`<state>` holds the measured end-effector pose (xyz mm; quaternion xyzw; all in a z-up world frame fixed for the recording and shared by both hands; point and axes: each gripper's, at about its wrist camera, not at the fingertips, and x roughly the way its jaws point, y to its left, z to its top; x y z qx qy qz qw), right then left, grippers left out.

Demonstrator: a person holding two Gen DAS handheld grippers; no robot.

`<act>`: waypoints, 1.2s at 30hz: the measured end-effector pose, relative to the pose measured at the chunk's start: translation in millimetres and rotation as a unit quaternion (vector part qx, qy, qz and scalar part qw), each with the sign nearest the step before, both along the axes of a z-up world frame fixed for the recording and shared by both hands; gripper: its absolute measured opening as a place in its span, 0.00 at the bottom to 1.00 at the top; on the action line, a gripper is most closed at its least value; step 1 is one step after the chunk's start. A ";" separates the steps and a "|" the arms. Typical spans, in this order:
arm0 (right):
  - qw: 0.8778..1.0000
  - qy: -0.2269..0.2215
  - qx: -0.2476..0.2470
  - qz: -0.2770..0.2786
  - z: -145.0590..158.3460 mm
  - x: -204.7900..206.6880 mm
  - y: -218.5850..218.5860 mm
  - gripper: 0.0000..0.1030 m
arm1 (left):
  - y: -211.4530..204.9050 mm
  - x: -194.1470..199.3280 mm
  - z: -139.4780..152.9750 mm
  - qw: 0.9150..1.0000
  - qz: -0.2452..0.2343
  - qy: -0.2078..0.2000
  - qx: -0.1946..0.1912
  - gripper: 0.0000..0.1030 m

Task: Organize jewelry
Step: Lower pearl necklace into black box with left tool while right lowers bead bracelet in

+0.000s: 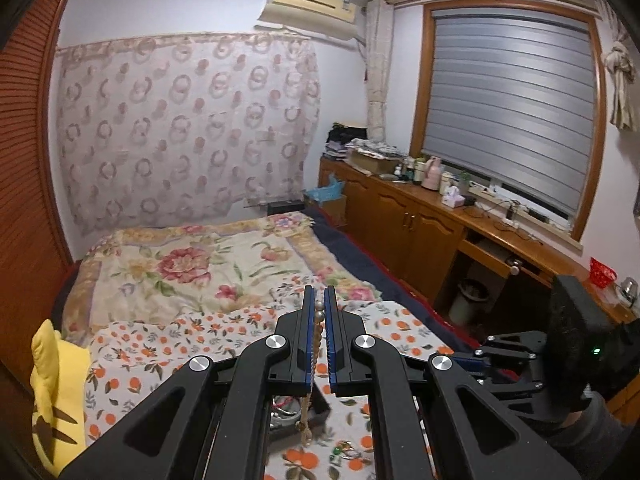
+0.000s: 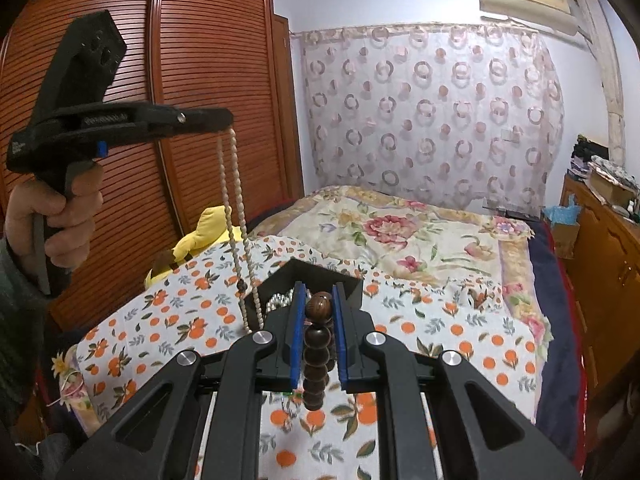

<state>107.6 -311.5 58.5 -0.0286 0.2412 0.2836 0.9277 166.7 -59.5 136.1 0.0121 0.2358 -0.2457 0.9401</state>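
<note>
My left gripper (image 1: pixel 319 294) is shut on a long strand of pale beads (image 1: pixel 316 332), which hangs down between the fingers. In the right wrist view the left gripper (image 2: pixel 226 118) is held high by a hand, and the pale strand (image 2: pixel 236 208) dangles from it in a loop toward a black jewelry box (image 2: pixel 344 282). A pearl string (image 2: pixel 280 300) lies in the box. My right gripper (image 2: pixel 319 294) is shut on a dark brown wooden bead bracelet (image 2: pixel 317 340), raised above the cloth. The right gripper (image 1: pixel 478 354) also shows at the right of the left wrist view.
The box sits on an orange-print cloth (image 2: pixel 460 344) spread on a bed with a floral blanket (image 1: pixel 180 264). Small loose jewelry (image 1: pixel 344 450) lies on the cloth. A yellow plush (image 1: pixel 56 380) is on the left, a wooden wardrobe (image 2: pixel 200 80) behind it, and wooden cabinets (image 1: pixel 400 216) on the right.
</note>
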 end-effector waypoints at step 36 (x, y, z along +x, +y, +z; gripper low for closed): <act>0.995 0.090 -0.042 0.014 -87.0 147.6 89.3 0.15 | 37.5 57.3 -166.1 0.989 0.071 0.106 0.071 0.35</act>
